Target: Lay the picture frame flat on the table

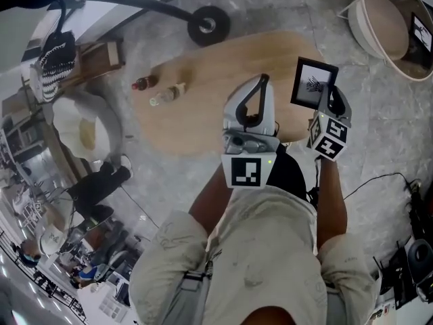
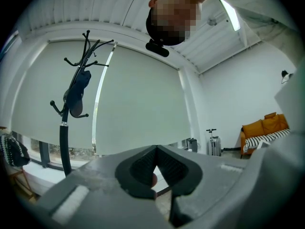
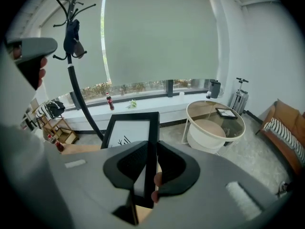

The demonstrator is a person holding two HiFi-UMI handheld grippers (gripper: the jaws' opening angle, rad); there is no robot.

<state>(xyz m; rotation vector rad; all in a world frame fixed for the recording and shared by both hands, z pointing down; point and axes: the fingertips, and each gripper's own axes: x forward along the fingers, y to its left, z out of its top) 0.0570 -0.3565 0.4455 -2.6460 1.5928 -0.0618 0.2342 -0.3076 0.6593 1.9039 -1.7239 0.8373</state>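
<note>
The black picture frame [image 1: 312,82], with a white sheet and a dark sketch in it, hangs upright above the right end of the oval wooden table [image 1: 196,124]. My right gripper [image 1: 329,95] is shut on the frame's right edge. In the right gripper view the frame [image 3: 126,133] stands edge-on between the jaws of that gripper [image 3: 150,149]. My left gripper [image 1: 263,80] hovers over the table to the left of the frame, apart from it. In the left gripper view the tips of that gripper [image 2: 156,148] meet, with nothing between them.
Two small bottles [image 1: 143,82] [image 1: 168,94] lie on the table's left part. A coat stand's round base [image 1: 208,24] sits beyond the table. A round glass side table [image 1: 392,26] stands at the far right. A wooden shelf [image 1: 95,59] and clutter fill the left.
</note>
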